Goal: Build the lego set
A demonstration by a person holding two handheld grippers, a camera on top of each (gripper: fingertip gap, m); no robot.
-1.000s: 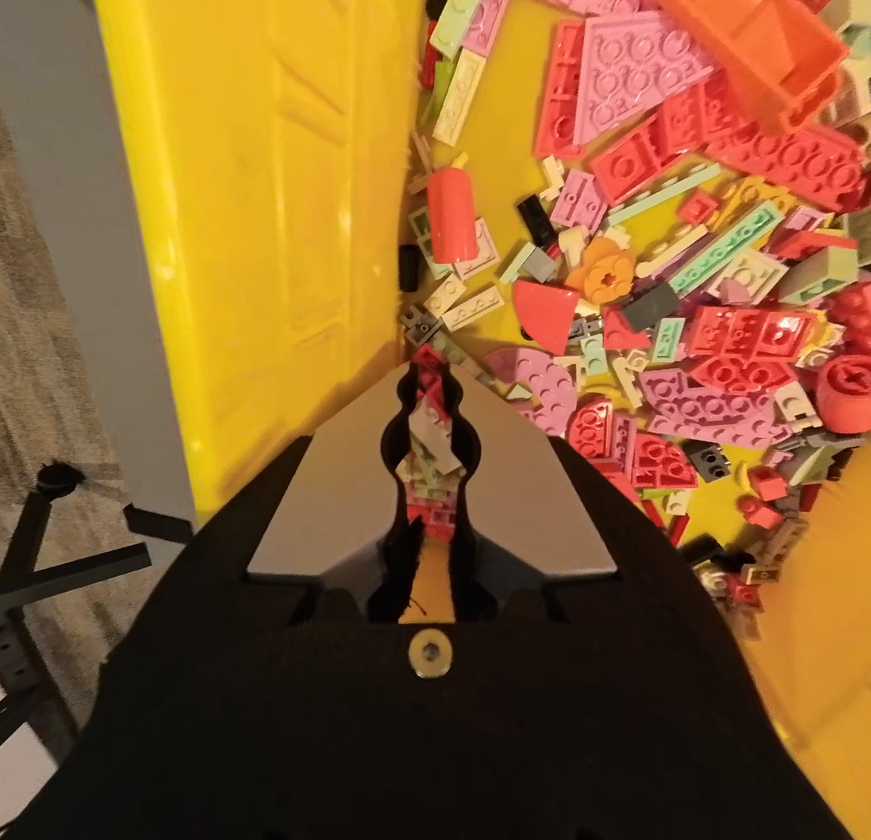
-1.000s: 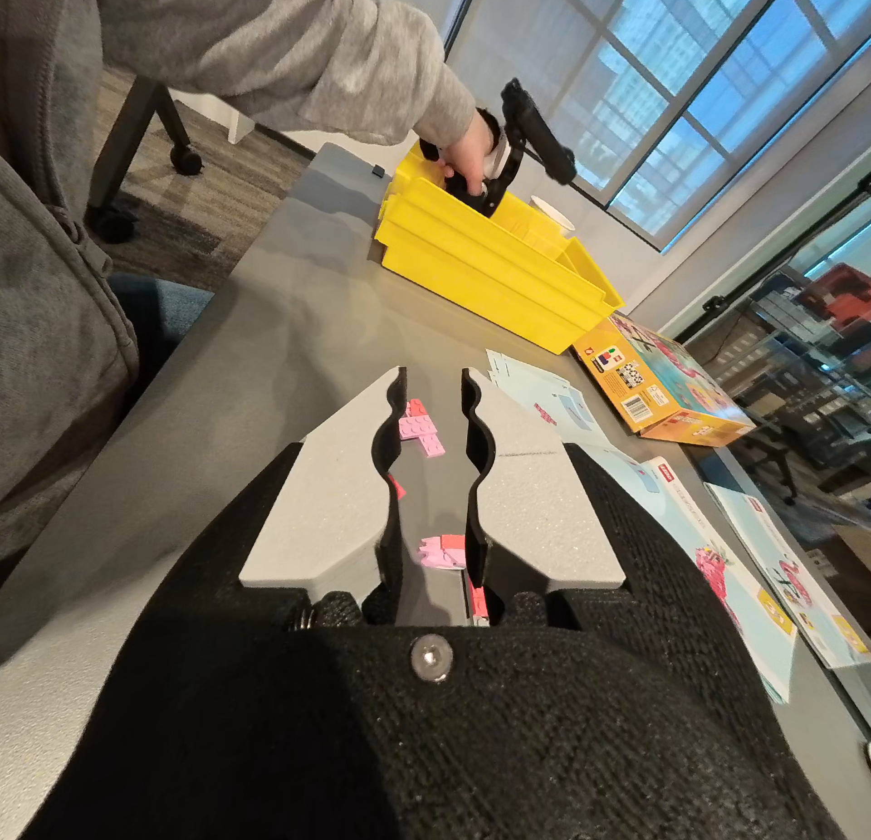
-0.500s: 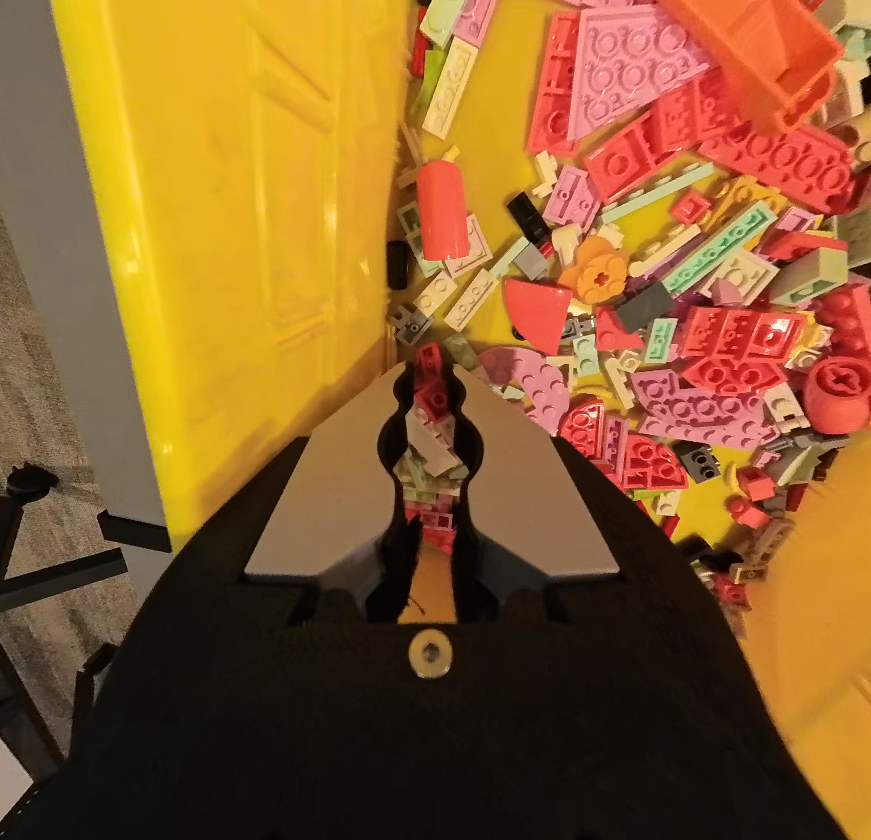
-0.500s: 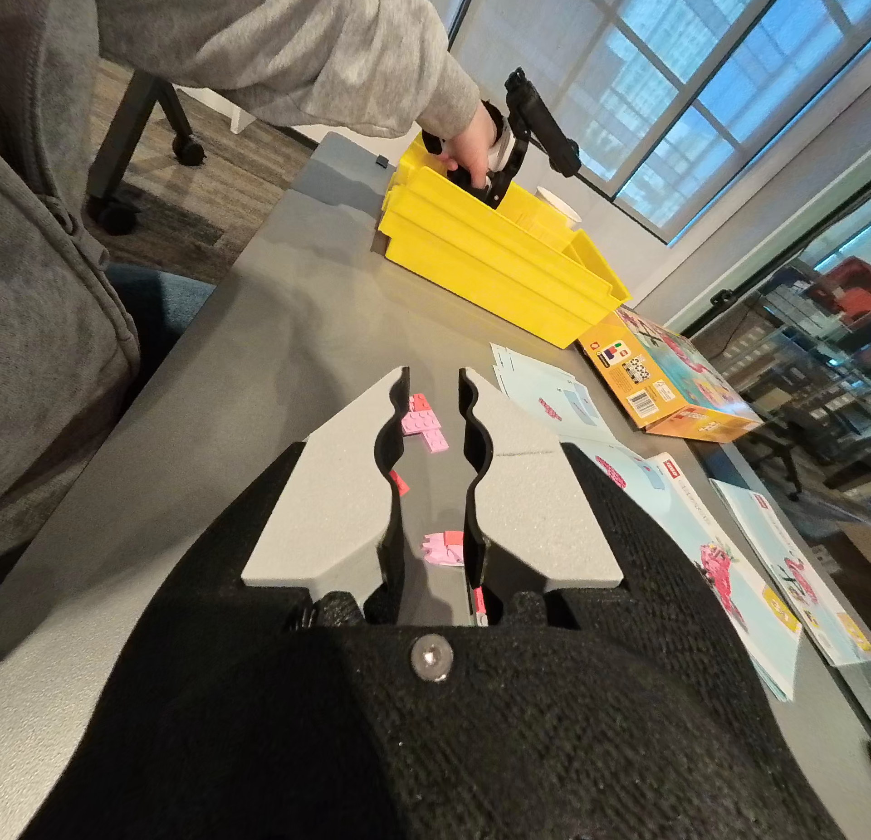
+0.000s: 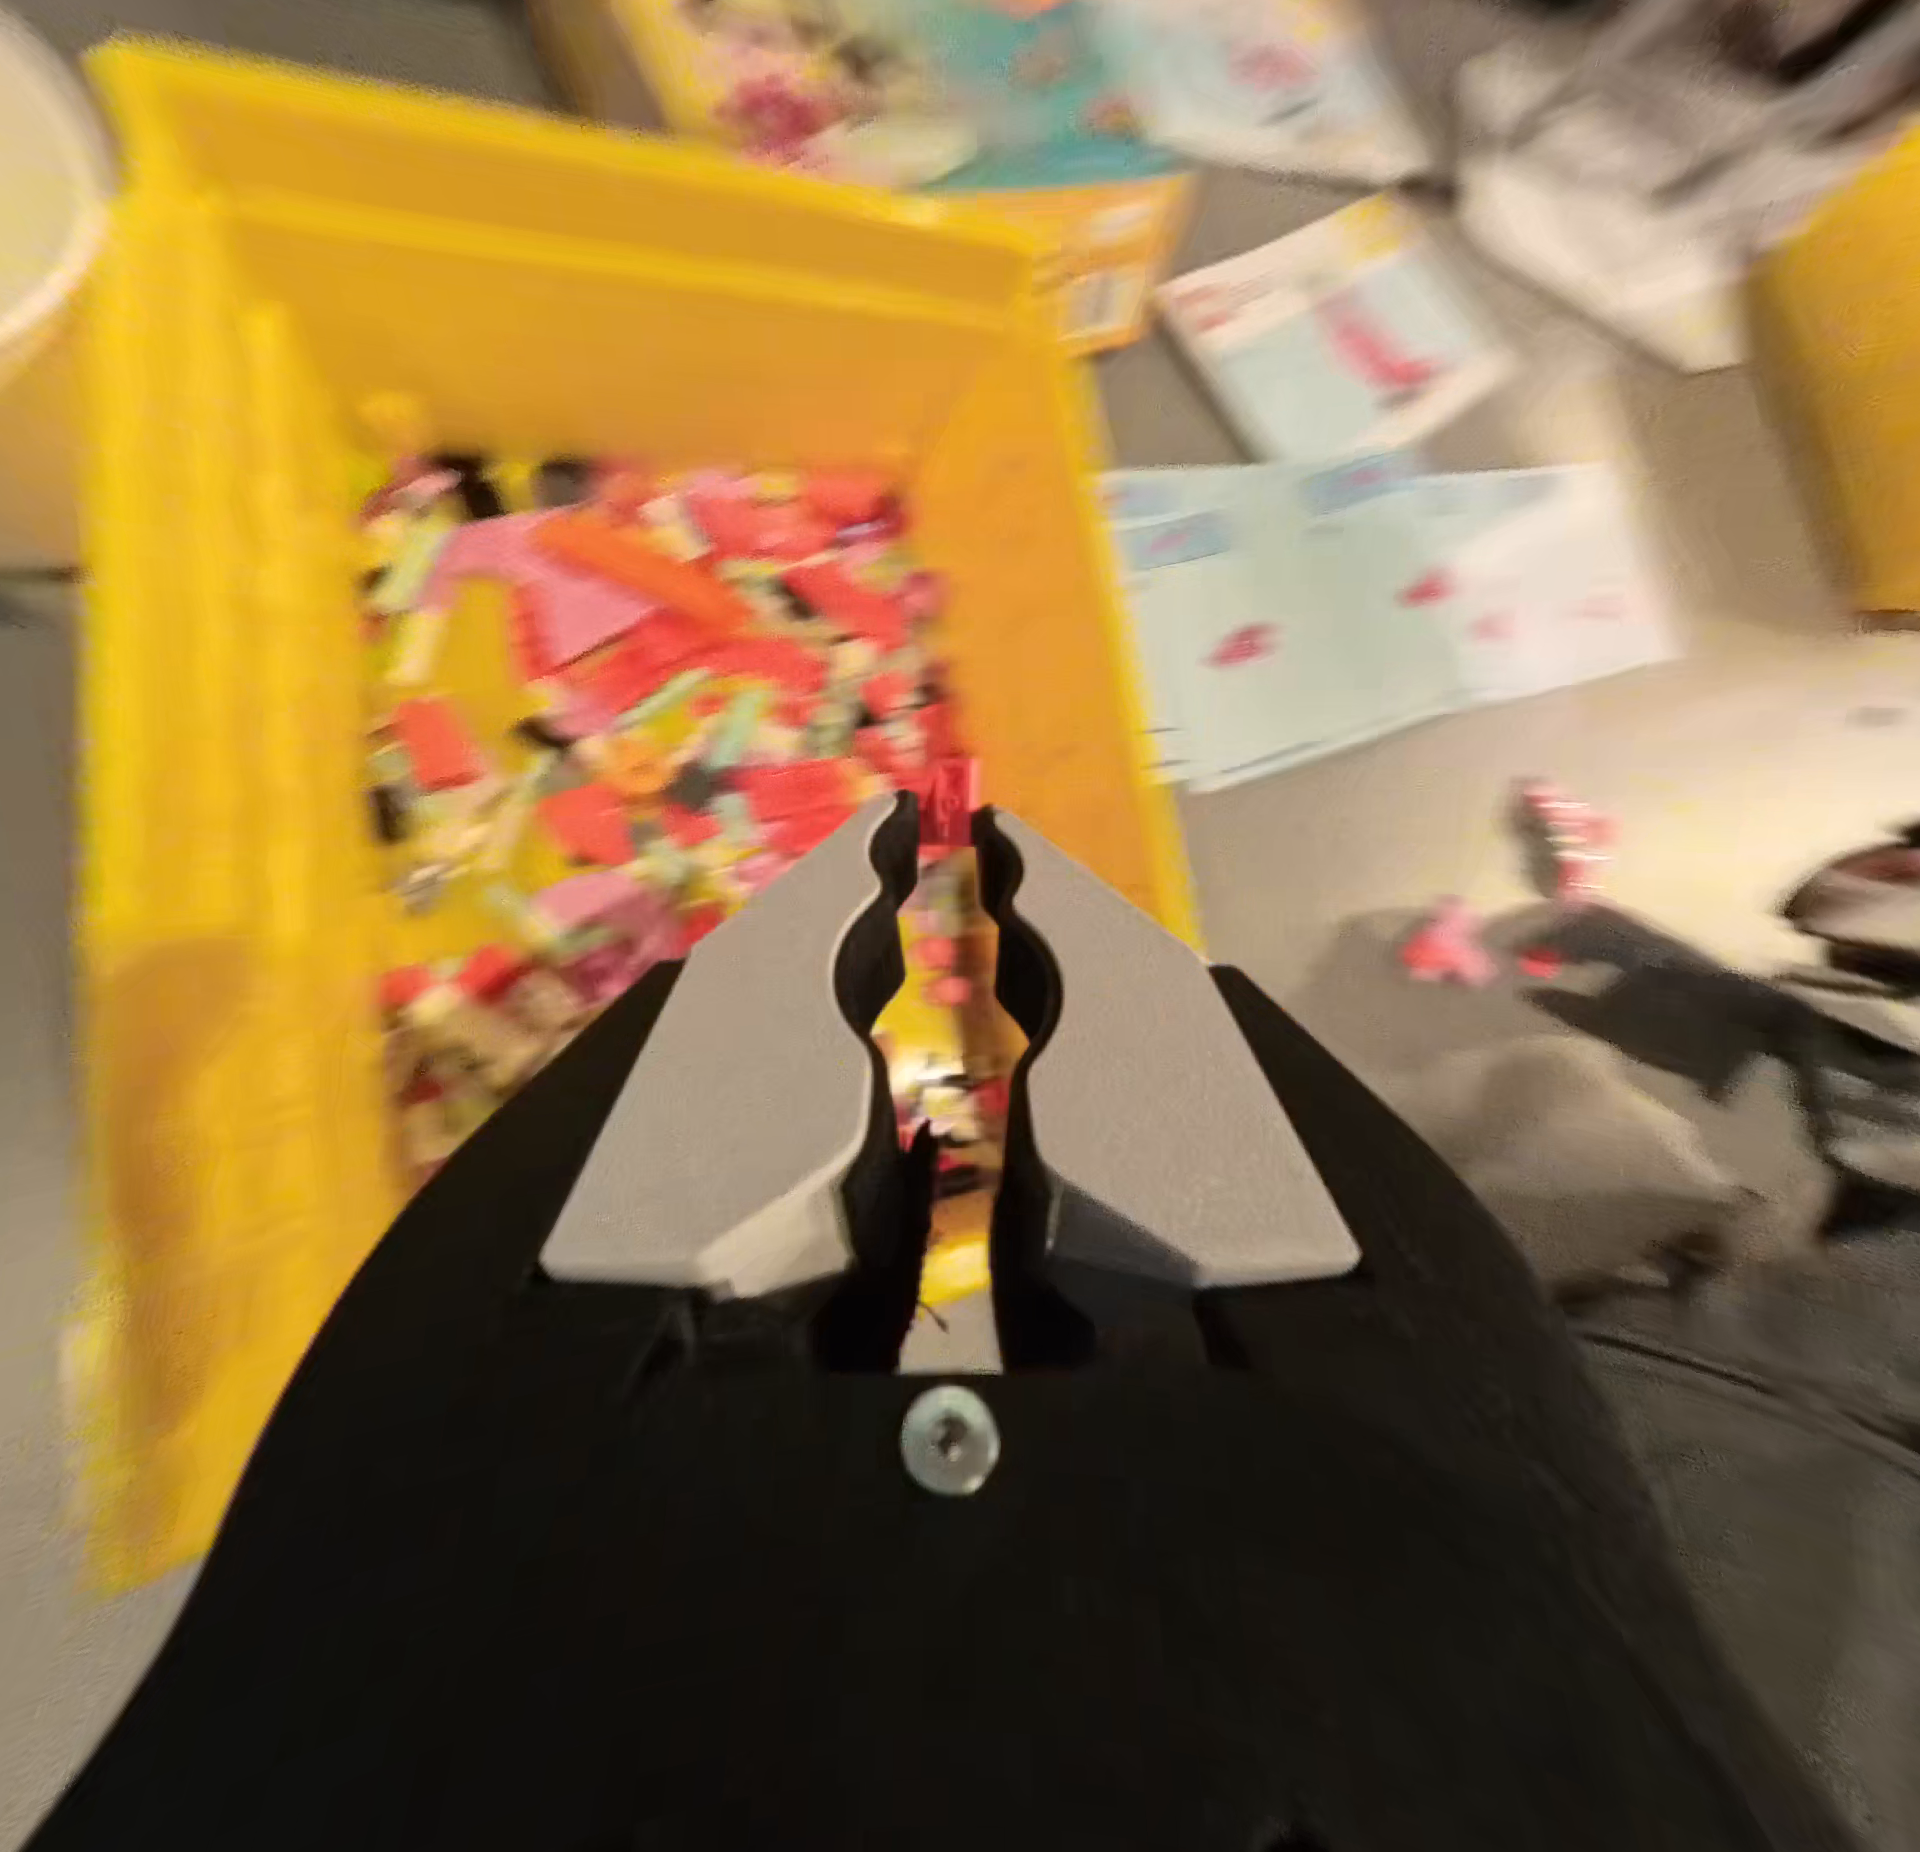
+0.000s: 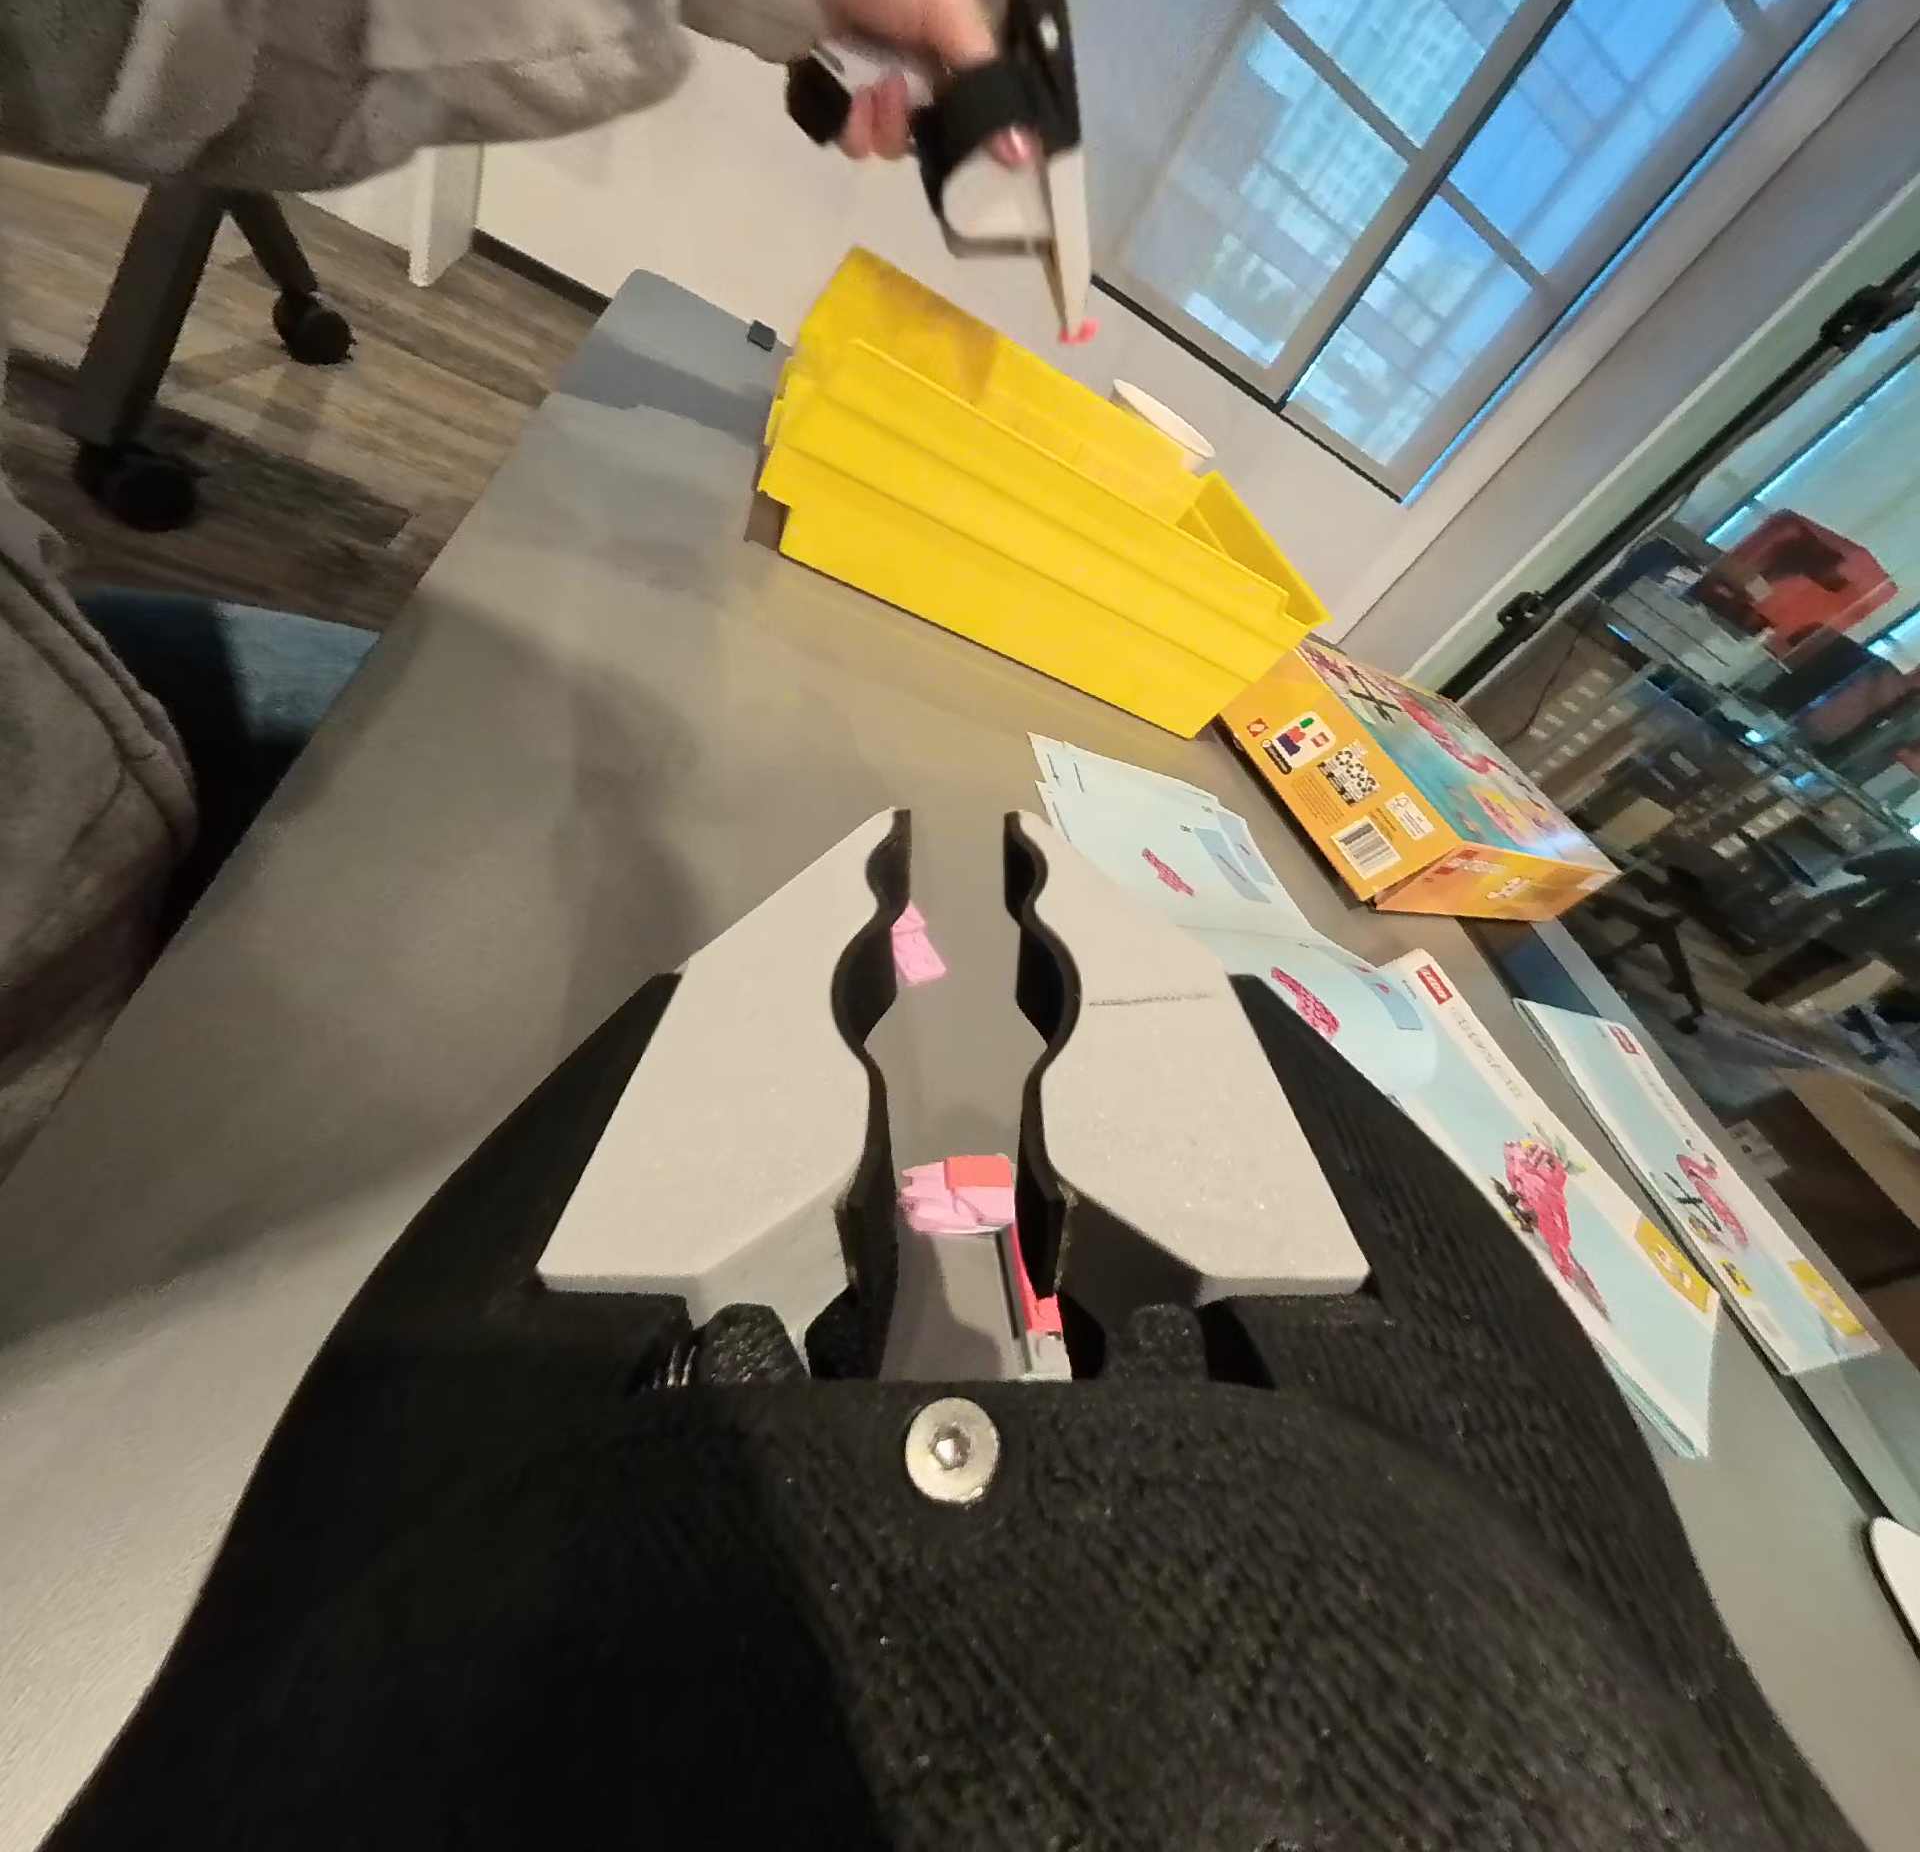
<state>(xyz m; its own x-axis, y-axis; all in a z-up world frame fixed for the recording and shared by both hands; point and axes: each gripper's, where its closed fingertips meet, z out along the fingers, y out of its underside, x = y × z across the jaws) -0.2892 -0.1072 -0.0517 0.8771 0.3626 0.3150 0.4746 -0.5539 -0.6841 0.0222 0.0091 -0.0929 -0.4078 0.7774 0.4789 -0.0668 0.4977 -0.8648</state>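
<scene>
Brick first: my left gripper has a small red brick pinched at its very tips, fingers nearly closed on it; the brick stands out beyond the tips with its long axis along the fingers, pointing away from me; blur hides its studs, so I cannot tell which face is up. Taking the yellow bin as my landmark, the brick hangs above the bin's right-hand part, clear of the heap of loose pieces lying in the bin; from my right wrist view the same brick shows as a pink-red speck at the tip of my left gripper, above the bin and apart from its rim.

My right gripper is well short of the bin, low over the grey table, its fingers parted with a clear gap and nothing held between them; a flat pink plate lies on the table in that gap, near the tips; a small pink and red assembly sits on the table deeper between the fingers, on the side away from the bin; whether either finger touches it I cannot tell.

Beyond the bin's right end lies an orange set box; pale blue instruction booklets spread over the table on my side of the box.
</scene>
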